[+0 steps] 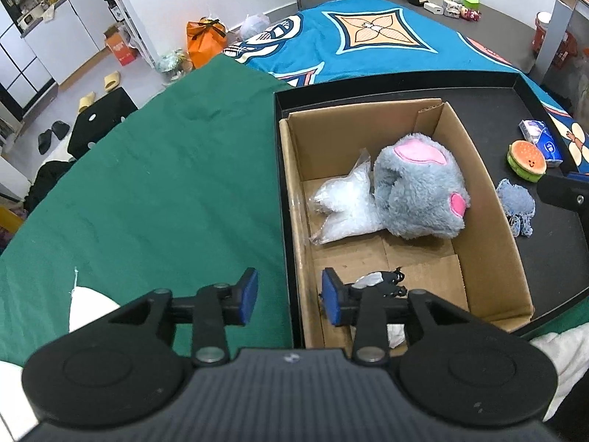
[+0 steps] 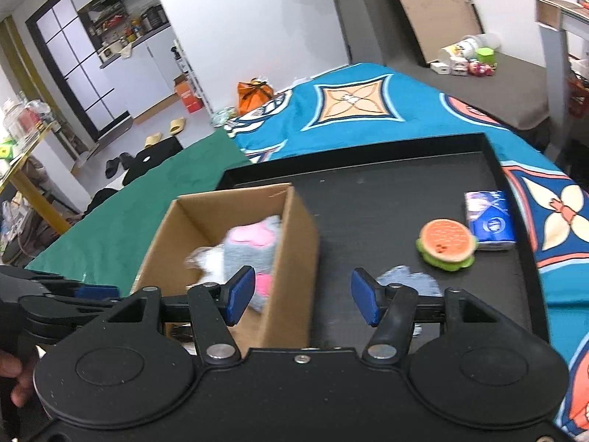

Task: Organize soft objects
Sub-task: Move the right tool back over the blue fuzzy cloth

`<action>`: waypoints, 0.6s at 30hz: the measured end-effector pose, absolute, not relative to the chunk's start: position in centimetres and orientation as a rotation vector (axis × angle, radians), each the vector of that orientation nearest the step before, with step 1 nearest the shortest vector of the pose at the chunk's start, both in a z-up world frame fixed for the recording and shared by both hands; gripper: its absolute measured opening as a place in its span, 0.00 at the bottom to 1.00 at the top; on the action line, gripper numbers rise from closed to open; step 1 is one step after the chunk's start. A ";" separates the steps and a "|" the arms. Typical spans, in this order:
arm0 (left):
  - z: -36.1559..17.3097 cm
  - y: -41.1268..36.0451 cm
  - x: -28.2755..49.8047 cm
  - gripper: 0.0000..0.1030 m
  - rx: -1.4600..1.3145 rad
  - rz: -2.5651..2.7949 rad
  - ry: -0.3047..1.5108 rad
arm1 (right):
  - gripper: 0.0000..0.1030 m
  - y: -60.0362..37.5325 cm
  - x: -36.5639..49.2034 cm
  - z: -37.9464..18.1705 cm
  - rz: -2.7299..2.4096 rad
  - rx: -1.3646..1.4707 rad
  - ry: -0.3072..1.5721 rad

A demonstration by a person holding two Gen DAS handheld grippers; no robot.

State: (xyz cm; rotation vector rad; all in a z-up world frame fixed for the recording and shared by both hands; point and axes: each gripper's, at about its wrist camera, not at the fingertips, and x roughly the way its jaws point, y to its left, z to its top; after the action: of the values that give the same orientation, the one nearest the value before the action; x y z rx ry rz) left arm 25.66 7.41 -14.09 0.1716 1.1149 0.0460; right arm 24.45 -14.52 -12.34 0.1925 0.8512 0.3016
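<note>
Green cloth and a teal patterned blanket cover the surface under a black tray (image 1: 478, 86) holding a cardboard box (image 1: 489, 228). Inside the box lie a grey and pink plush toy (image 1: 419, 191), a clear plastic bag (image 1: 342, 202) and, by the left gripper (image 1: 289, 296), a small black and white soft item (image 1: 379, 280); its jaws stand partly apart, gripping nothing. Right of the box, a blue knitted cloth (image 2: 408, 280) lies just beyond the right gripper (image 2: 302, 296), half open and empty, with a burger toy (image 2: 447, 245) and tissue pack (image 2: 487, 219) farther off.

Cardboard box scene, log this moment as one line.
cardboard box: grey plush, clear bag inside | tray: burger toy, tissue pack, blue cloth | left gripper open | right gripper open
</note>
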 end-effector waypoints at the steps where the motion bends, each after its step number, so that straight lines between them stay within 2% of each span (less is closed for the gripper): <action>1: -14.0 7.3 25.7 0.38 0.176 0.048 1.114 | 0.57 -14.9 24.5 -12.5 0.299 0.192 0.851; 6: -13.9 6.8 25.7 0.43 0.213 0.069 1.113 | 0.57 -16.5 24.8 -13.5 0.280 0.203 0.853; 8: -13.8 6.6 25.7 0.50 0.226 0.075 1.111 | 0.57 -17.1 25.0 -14.2 0.273 0.209 0.859; 14: -13.7 5.8 25.7 0.63 0.260 0.074 1.104 | 0.59 -18.5 25.3 -16.0 0.266 0.218 0.871; 18: -13.6 5.5 25.8 0.67 0.279 0.072 1.102 | 0.59 -19.2 25.6 -17.3 0.262 0.222 0.879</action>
State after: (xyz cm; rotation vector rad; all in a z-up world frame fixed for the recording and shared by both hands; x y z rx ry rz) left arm 25.84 5.46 -13.63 0.2786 1.1022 0.0719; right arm 25.59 -19.24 -17.26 0.2225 0.8790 0.2616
